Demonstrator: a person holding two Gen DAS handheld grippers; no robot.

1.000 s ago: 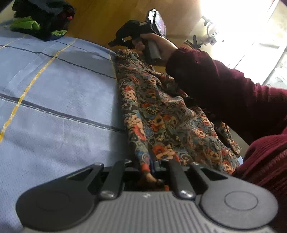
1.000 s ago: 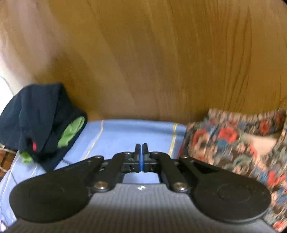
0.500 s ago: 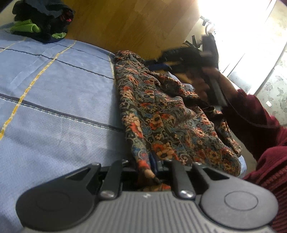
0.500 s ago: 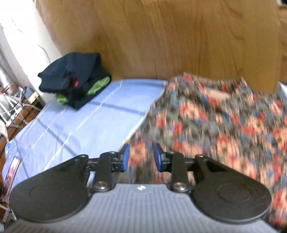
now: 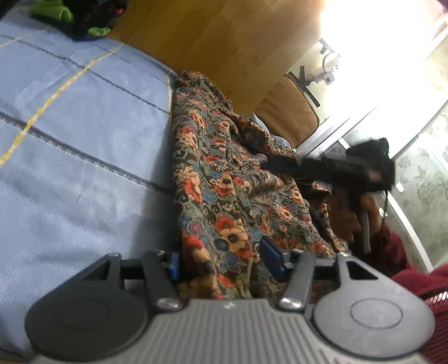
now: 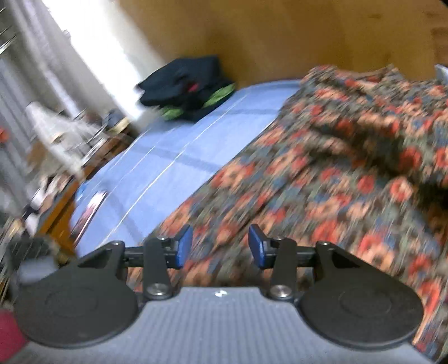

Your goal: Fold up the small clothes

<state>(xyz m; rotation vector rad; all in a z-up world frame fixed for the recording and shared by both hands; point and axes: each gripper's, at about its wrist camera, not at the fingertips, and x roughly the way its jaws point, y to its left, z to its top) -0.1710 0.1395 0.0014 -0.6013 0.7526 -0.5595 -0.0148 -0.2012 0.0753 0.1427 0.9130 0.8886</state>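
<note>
A blue striped bedsheet (image 5: 84,134) covers the bed. A floral garment (image 5: 224,179) lies rumpled along its right side, below the wooden headboard (image 6: 308,33). Dark folded clothes (image 6: 184,86) sit at the far corner. Left tongs (image 5: 221,260) have just been opening, released, fabric loose between the jaws. Right tongs (image 6: 221,246) have also just been opening, over the garment.

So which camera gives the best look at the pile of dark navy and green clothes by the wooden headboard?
The right wrist view: the pile of dark navy and green clothes shows whole, though blurred. The left wrist view cuts the pile off at its top edge.
</note>
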